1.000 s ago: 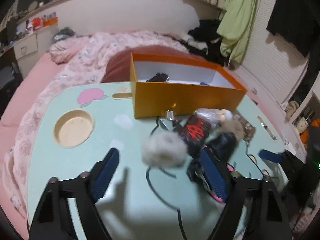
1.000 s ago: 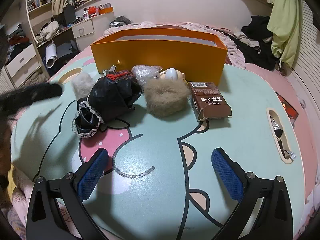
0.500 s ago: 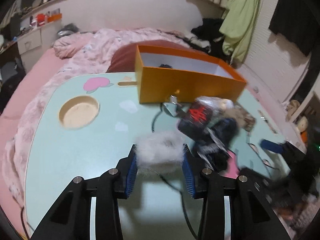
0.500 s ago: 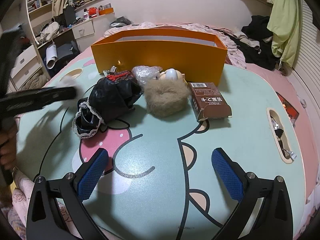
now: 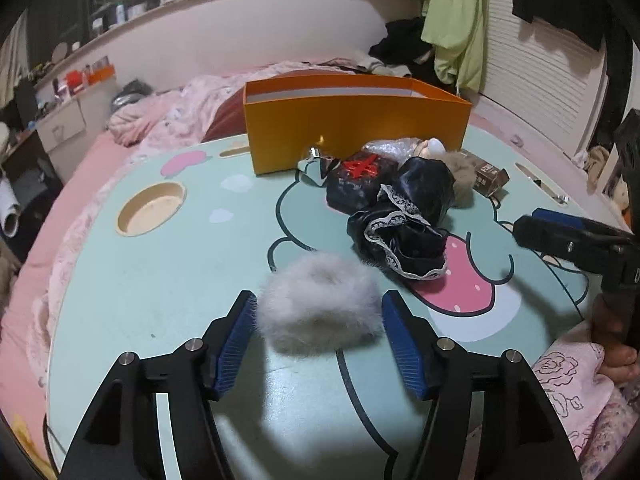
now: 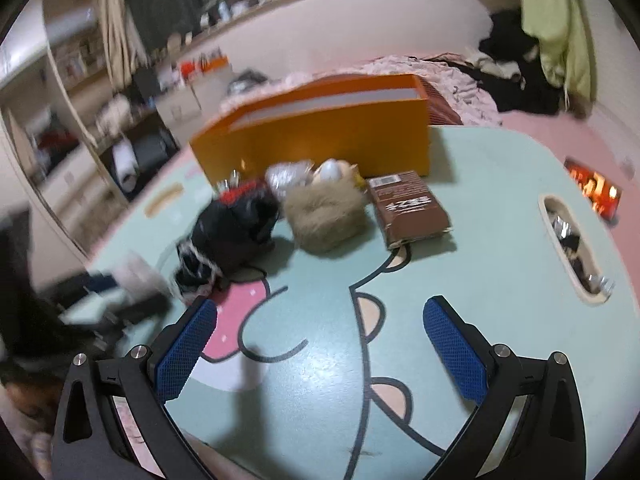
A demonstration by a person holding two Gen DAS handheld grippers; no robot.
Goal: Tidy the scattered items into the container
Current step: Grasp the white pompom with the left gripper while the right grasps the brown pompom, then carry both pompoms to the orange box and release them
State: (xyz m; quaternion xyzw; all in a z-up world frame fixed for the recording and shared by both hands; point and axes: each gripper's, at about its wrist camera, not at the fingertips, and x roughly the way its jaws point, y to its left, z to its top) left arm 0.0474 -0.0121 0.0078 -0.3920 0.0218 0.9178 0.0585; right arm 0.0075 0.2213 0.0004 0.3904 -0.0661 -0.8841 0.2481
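Tongs first: the left gripper [image 5: 320, 320] has just been opening, and its blue pads now stand apart on either side of the grey fluffy puff [image 5: 320, 312], which lies on the mint-green table [image 5: 160, 288] between them, the left pad brushing its fur at most and the right one clear of it. Half a second ago those pads were squeezed onto the puff, so the grip has been let go (whether on purpose or to get a better bite, I cannot say), and the puff is no nearer the orange box [image 5: 356, 128], which stands well apart at the far side of the table. My reading is that this item has yet to be picked up again before it can go in. The right gripper [image 6: 324, 344] hangs with its jaws wide apart and nothing between them, over bare table, and has swung round so that the box now looks tilted in its view. Beyond the puff lies black lace-trimmed cloth [image 5: 400, 228], then a dark packet with red print [image 5: 360, 180], a brown fur ball [image 6: 324, 220], a brown carton [image 6: 408, 208] and a crinkly plastic bundle [image 6: 288, 174], all crowded just before the box's front wall. That heap sits on the straight line from puff to box, so the carry will likely need to go up and over.
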